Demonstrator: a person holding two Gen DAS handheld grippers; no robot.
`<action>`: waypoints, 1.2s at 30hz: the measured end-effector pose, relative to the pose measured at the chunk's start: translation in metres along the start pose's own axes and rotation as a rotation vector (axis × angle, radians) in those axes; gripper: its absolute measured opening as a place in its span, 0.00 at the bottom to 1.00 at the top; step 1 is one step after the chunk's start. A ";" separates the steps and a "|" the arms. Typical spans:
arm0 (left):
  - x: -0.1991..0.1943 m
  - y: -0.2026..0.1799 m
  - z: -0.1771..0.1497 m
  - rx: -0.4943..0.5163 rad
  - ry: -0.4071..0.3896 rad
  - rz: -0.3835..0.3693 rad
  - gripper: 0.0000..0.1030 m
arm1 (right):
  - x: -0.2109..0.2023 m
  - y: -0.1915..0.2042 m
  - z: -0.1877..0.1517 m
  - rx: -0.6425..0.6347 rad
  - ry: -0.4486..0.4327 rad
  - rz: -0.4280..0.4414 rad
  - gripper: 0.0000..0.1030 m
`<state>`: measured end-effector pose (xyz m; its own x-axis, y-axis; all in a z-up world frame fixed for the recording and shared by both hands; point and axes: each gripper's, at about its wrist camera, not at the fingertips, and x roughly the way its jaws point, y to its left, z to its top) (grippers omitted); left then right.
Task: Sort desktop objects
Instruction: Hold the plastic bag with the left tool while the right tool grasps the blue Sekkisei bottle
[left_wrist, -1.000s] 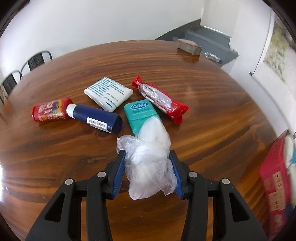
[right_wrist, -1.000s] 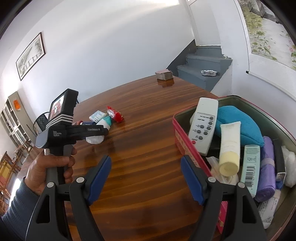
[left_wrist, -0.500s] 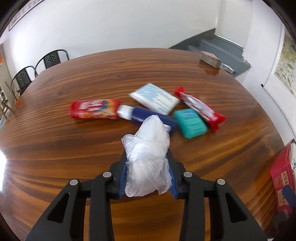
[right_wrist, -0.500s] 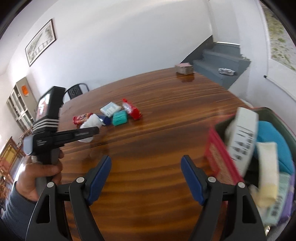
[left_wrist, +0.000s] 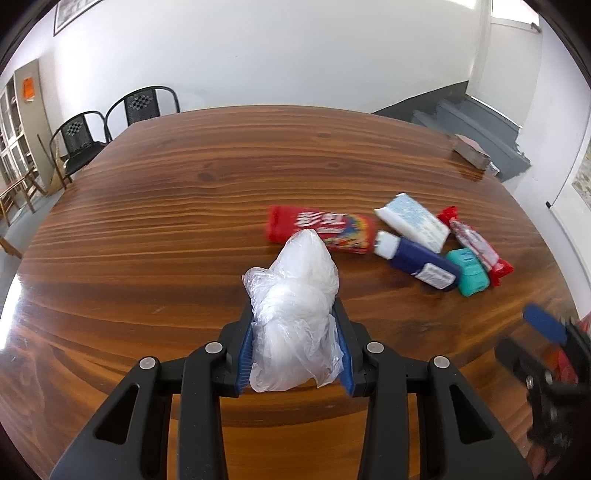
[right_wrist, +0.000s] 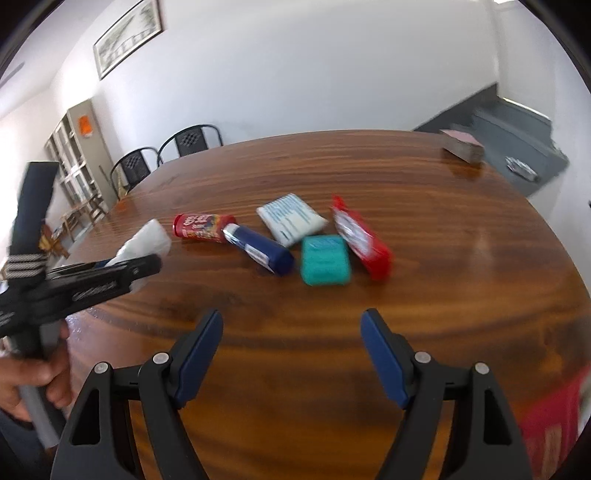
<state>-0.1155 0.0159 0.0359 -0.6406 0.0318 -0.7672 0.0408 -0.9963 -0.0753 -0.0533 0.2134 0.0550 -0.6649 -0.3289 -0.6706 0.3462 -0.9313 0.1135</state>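
My left gripper (left_wrist: 295, 332) is shut on a crumpled clear plastic bag (left_wrist: 295, 306) and holds it above the wooden table (left_wrist: 166, 206); the bag also shows in the right wrist view (right_wrist: 146, 240). My right gripper (right_wrist: 291, 332) is open and empty, facing a cluster on the table: a red tube (right_wrist: 201, 227), a navy tube with a white cap (right_wrist: 260, 249), a white tissue pack (right_wrist: 291, 218), a teal floss box (right_wrist: 324, 260) and a red-ended foil wrapper (right_wrist: 360, 238). The same cluster lies right of the bag in the left wrist view (left_wrist: 417, 240).
A red box (right_wrist: 550, 424) is blurred at the lower right. A small brown block (right_wrist: 461, 146) sits at the table's far right edge. Two black chairs (left_wrist: 110, 129) stand behind the table at the left. Grey stairs (right_wrist: 517, 140) lie beyond the right edge.
My left gripper has swung left with the bag, so the cluster slid to the right of its view. My right gripper has turned left from the red box toward the cluster.
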 end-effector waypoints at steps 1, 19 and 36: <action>0.001 0.003 -0.001 -0.001 0.004 0.002 0.39 | 0.004 0.003 0.004 -0.016 -0.003 0.004 0.78; 0.012 0.019 0.001 -0.023 0.036 -0.003 0.39 | 0.079 0.012 0.039 -0.054 0.105 0.117 0.52; 0.012 0.015 0.000 -0.013 0.038 -0.015 0.39 | 0.090 0.042 0.033 -0.119 0.155 0.040 0.31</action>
<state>-0.1227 0.0012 0.0262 -0.6120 0.0500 -0.7893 0.0411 -0.9946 -0.0949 -0.1209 0.1396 0.0235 -0.5428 -0.3284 -0.7730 0.4518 -0.8900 0.0609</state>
